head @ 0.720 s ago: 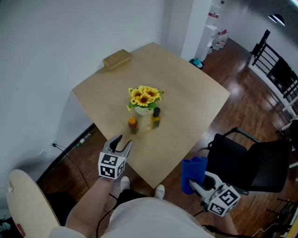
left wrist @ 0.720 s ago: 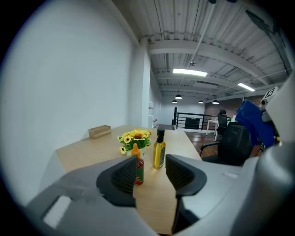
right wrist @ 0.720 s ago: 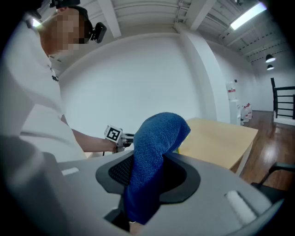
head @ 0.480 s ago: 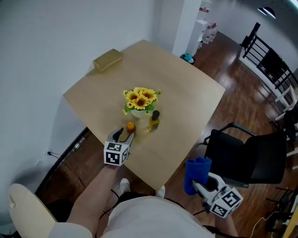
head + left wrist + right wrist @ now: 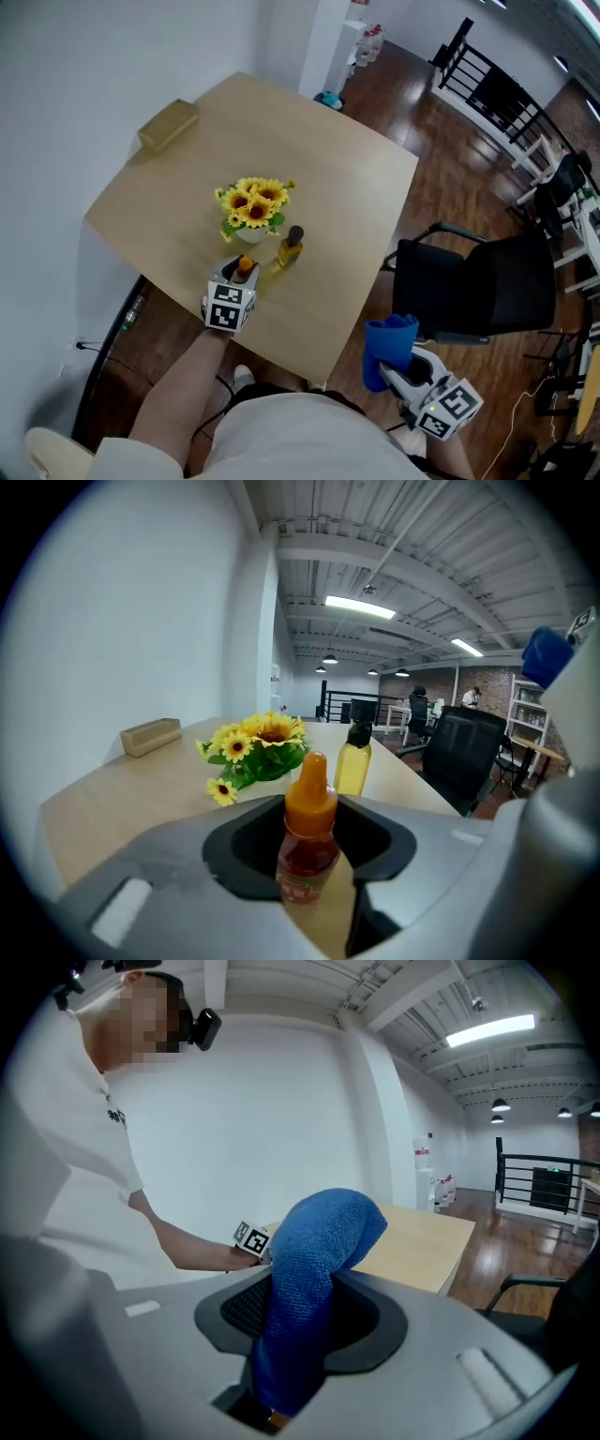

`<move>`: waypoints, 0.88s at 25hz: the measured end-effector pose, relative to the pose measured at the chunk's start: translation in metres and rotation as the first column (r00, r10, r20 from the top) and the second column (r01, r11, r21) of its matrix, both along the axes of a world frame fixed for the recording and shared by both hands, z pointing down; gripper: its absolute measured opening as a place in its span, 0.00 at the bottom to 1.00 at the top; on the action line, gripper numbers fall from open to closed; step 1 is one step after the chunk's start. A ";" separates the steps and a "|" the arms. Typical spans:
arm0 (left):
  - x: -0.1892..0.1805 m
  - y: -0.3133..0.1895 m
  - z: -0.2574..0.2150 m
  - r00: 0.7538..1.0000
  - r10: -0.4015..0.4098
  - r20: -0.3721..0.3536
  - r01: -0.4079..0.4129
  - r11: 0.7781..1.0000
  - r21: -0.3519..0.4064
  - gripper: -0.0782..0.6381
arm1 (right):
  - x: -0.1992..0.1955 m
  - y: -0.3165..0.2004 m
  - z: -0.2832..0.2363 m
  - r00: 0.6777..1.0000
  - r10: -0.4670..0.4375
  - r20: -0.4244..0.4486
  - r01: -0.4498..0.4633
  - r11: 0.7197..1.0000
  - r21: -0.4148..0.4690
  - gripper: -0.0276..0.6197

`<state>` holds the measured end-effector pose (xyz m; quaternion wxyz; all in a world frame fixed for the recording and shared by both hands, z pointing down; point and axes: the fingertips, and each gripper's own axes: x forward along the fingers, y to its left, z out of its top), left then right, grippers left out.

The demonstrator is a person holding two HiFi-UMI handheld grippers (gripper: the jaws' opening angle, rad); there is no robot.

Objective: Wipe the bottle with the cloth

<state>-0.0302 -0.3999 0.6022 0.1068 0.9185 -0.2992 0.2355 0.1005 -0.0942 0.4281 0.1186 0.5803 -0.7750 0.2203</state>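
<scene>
A small sauce bottle [image 5: 246, 266] with an orange cap stands near the front edge of the tan table [image 5: 347, 187]. My left gripper [image 5: 240, 274] is open around it. In the left gripper view the bottle [image 5: 307, 836] stands upright in the notch between the jaws, and a strip of table shows to its right. Off the table's front right corner my right gripper [image 5: 399, 371] is shut on a blue cloth [image 5: 386, 345]. In the right gripper view the cloth [image 5: 314, 1269] stands up out of the jaws and folds over.
A taller yellow bottle [image 5: 289, 248] with a black cap stands just right of the sauce bottle. A pot of sunflowers [image 5: 251, 204] is behind both. A tan box [image 5: 169, 125] lies at the far left corner. A black chair [image 5: 469, 295] is right of the table.
My left gripper has moved forward over the table edge until the sauce bottle stands between its jaws. The right gripper still holds the cloth in about the same place.
</scene>
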 end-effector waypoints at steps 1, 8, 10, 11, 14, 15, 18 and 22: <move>0.000 0.001 -0.001 1.000 0.016 0.002 -0.016 1.000 -0.003 0.34 | -0.001 0.002 0.001 1.000 0.014 -0.002 -0.014 1.000 -0.001 0.28; 0.005 0.030 -0.065 0.983 0.164 -0.078 -0.162 0.986 0.022 0.33 | -0.015 -0.015 0.000 1.000 0.010 0.013 -0.010 0.999 0.035 0.28; 0.005 0.044 -0.092 0.972 0.212 -0.102 -0.210 0.977 0.031 0.33 | -0.022 -0.031 -0.005 1.000 -0.030 0.011 0.029 0.998 0.064 0.28; 0.005 0.051 -0.104 0.966 0.232 -0.115 -0.230 0.973 0.033 0.33 | -0.026 -0.041 -0.007 0.998 -0.057 0.002 0.056 0.995 0.077 0.28; 0.000 0.076 -0.136 0.949 0.280 -0.146 -0.278 0.960 0.031 0.33 | -0.043 -0.073 -0.019 0.985 -0.171 -0.039 0.174 0.978 0.113 0.28; -0.001 0.085 -0.145 0.943 0.296 -0.150 -0.295 0.955 0.034 0.33 | -0.050 -0.084 -0.025 0.976 -0.214 -0.050 0.219 0.967 0.131 0.28; -0.004 0.111 -0.171 0.923 0.351 -0.156 -0.348 0.936 0.046 0.33 | -0.075 -0.111 -0.044 0.942 -0.326 -0.078 0.335 0.922 0.195 0.28; -0.003 0.149 -0.203 0.897 0.412 -0.161 -0.406 0.911 0.068 0.33 | -0.098 -0.127 -0.057 0.896 -0.437 -0.085 0.444 0.862 0.245 0.28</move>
